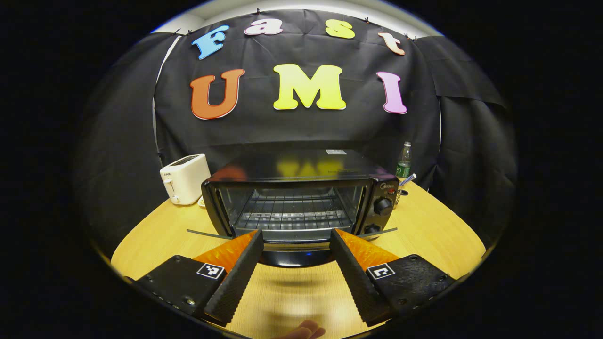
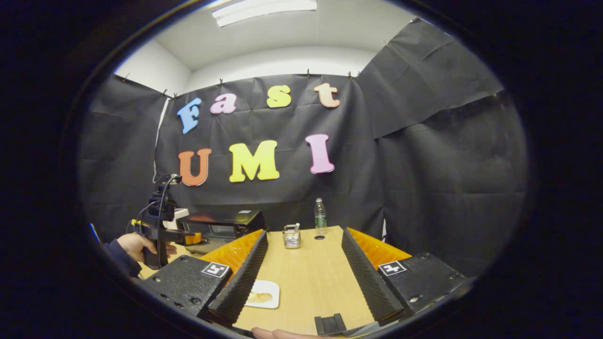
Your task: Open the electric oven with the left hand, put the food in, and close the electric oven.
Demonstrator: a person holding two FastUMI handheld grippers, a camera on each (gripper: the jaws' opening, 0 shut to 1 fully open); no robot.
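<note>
The black electric oven (image 1: 301,165) stands straight ahead in the left gripper view, door dropped flat toward me and seen edge-on, its dark handle (image 1: 292,258) nearest. A wire rack (image 1: 289,209) shows inside the cavity. My left gripper (image 1: 297,234) is open, its fingertips on either side of the lowered door's front, nothing between them. In the right gripper view the right gripper (image 2: 305,233) is open above the table. A white plate (image 2: 268,288) with a golden piece of food (image 2: 259,297) lies low by its left finger. The oven (image 2: 221,225) sits far left.
A cream toaster (image 1: 184,178) stands left of the oven, a plastic bottle (image 1: 403,162) behind its right side. The right gripper view shows a metal holder (image 2: 292,236), the bottle (image 2: 320,214), a small black block (image 2: 330,324), the wooden table (image 2: 311,268), and a hand (image 2: 134,247) holding the left gripper (image 2: 195,238).
</note>
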